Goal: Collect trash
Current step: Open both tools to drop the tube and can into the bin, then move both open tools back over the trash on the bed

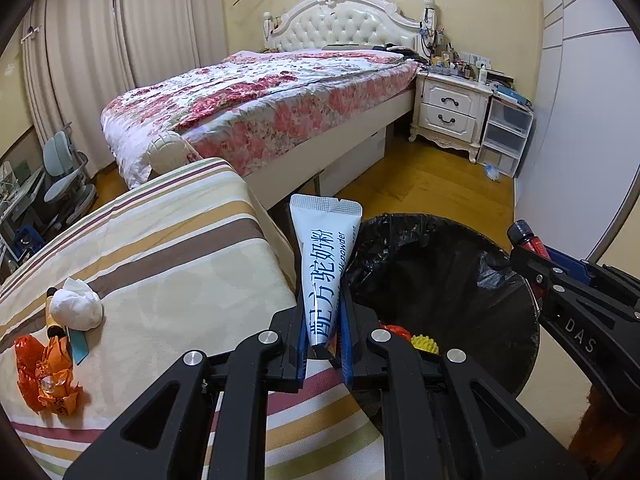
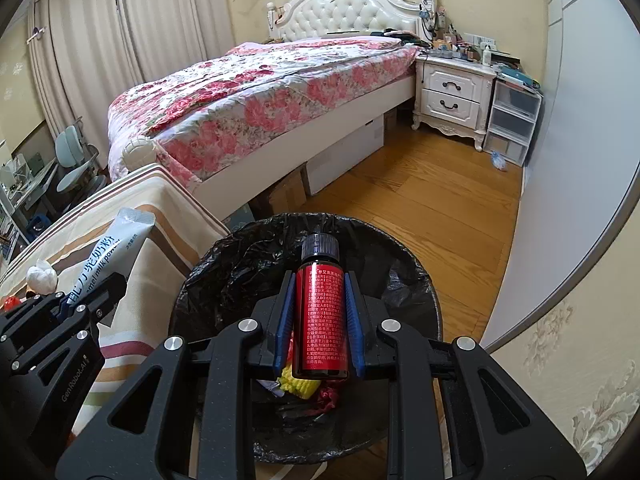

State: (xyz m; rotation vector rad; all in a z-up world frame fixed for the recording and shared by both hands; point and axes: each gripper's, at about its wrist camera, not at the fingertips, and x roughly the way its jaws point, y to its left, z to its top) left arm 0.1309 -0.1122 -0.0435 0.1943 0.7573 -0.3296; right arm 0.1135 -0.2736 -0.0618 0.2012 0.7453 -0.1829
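My left gripper (image 1: 325, 312) is shut on a white milk-powder sachet (image 1: 325, 256) with blue print, held upright at the left rim of the black-lined trash bin (image 1: 472, 248). My right gripper (image 2: 320, 312) is shut on a small red bottle (image 2: 321, 320) with a black cap, held over the bin's opening (image 2: 248, 264). Yellow and red scraps (image 2: 298, 386) lie inside the bin. On the striped cushion (image 1: 168, 264) lie a crumpled white tissue (image 1: 76, 306), an orange wrapper (image 1: 48, 376), a small brown bottle (image 1: 54, 320) and a teal strip (image 1: 78, 344).
A bed with a floral quilt (image 1: 260, 100) stands behind the cushion. A white nightstand (image 1: 450, 110) and clear drawer unit (image 1: 506, 136) stand at the far right, beside a pale wall (image 1: 580, 140). Wooden floor (image 2: 420, 200) lies beyond the bin. An office chair (image 1: 68, 176) stands far left.
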